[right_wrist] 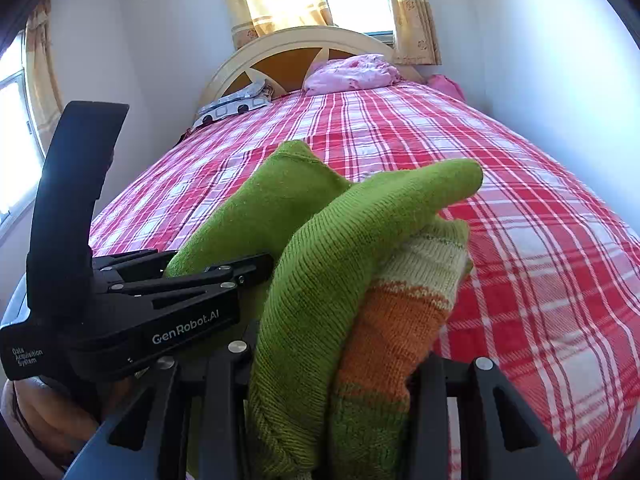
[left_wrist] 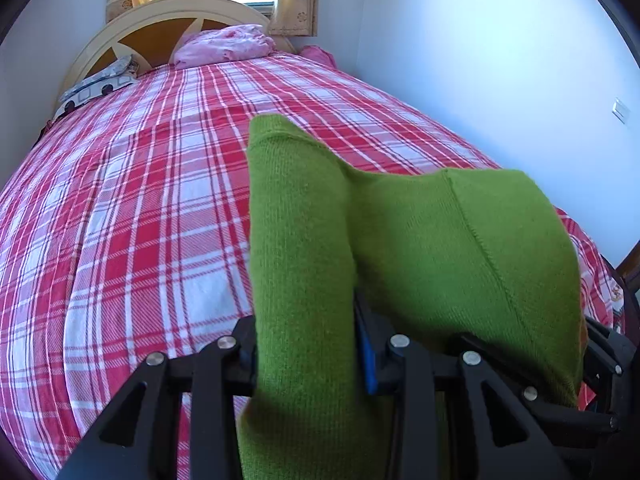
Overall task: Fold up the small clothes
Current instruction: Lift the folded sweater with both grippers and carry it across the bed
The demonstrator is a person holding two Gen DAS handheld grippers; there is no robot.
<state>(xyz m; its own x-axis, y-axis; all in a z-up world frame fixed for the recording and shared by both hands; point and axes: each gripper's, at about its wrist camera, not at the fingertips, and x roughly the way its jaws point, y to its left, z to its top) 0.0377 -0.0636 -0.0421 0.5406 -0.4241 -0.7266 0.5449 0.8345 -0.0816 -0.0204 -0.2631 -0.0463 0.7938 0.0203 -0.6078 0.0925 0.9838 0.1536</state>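
Observation:
A small green knitted garment (left_wrist: 420, 240) with orange and cream stripes (right_wrist: 384, 320) is held up above the bed by both grippers. My left gripper (left_wrist: 306, 360) is shut on a green fold of it; the cloth hides the fingertips. My right gripper (right_wrist: 332, 380) is shut on a bunched part with the striped band. The left gripper also shows in the right wrist view (right_wrist: 224, 276), close to the left, gripping the same garment.
The bed has a red and white checked sheet (left_wrist: 140, 220), (right_wrist: 540, 260). At the head lie a pink bundle (left_wrist: 228, 46), a patterned pillow (left_wrist: 96, 86) and a cream headboard (left_wrist: 120, 28). A white wall (left_wrist: 500, 80) runs along the bed's right side.

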